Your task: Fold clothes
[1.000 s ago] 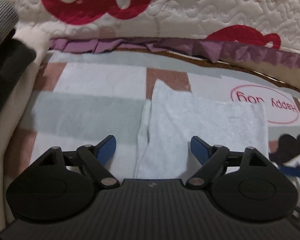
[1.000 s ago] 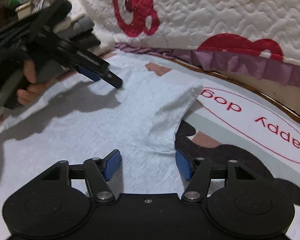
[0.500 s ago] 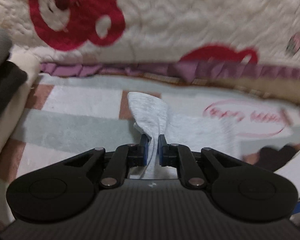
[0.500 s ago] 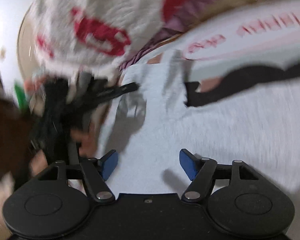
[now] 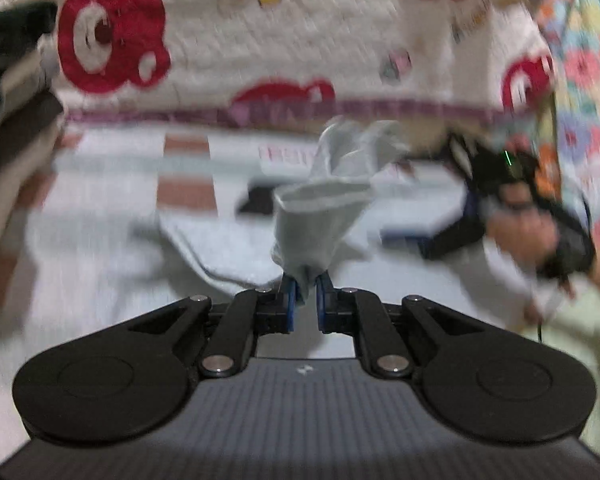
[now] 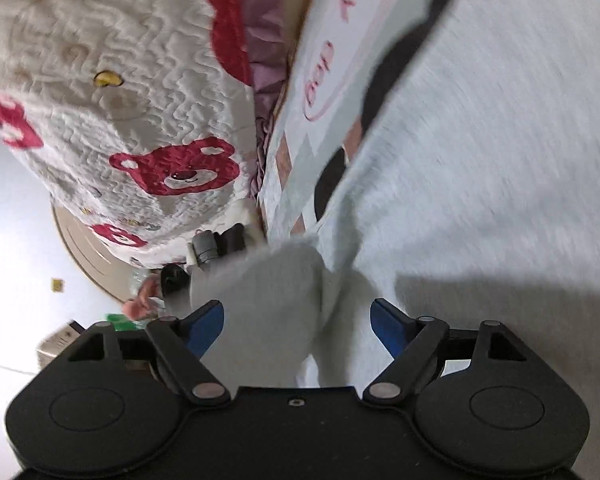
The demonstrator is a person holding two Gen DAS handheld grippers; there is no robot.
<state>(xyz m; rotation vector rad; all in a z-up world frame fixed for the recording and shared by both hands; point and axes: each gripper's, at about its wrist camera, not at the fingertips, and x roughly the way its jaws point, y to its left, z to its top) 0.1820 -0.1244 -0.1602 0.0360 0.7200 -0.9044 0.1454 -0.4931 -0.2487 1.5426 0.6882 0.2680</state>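
Observation:
A white fleece garment (image 5: pixel 204 236) lies on a patterned mat (image 5: pixel 108 152). My left gripper (image 5: pixel 305 304) is shut on a sleeve of the garment (image 5: pixel 320 208) and holds it lifted above the mat. My right gripper (image 6: pixel 296 320) is open, tilted sideways close over the garment (image 6: pixel 480 152), with a raised fold of it (image 6: pixel 276 300) between the fingers; no grip shows. In the left wrist view the right gripper (image 5: pixel 460 220) and the hand holding it are at the right, blurred.
A quilted bedcover with red bears (image 5: pixel 260 40) hangs behind the mat, also in the right wrist view (image 6: pixel 120 100). A stack of folded clothes (image 5: pixel 8 80) stands at the left. A flowered cloth (image 5: pixel 588 80) is at the right.
My left gripper closed on the garment's sleeve and lifted it up and to the right. My right gripper stayed open, rolled sideways and moved down onto the garment.

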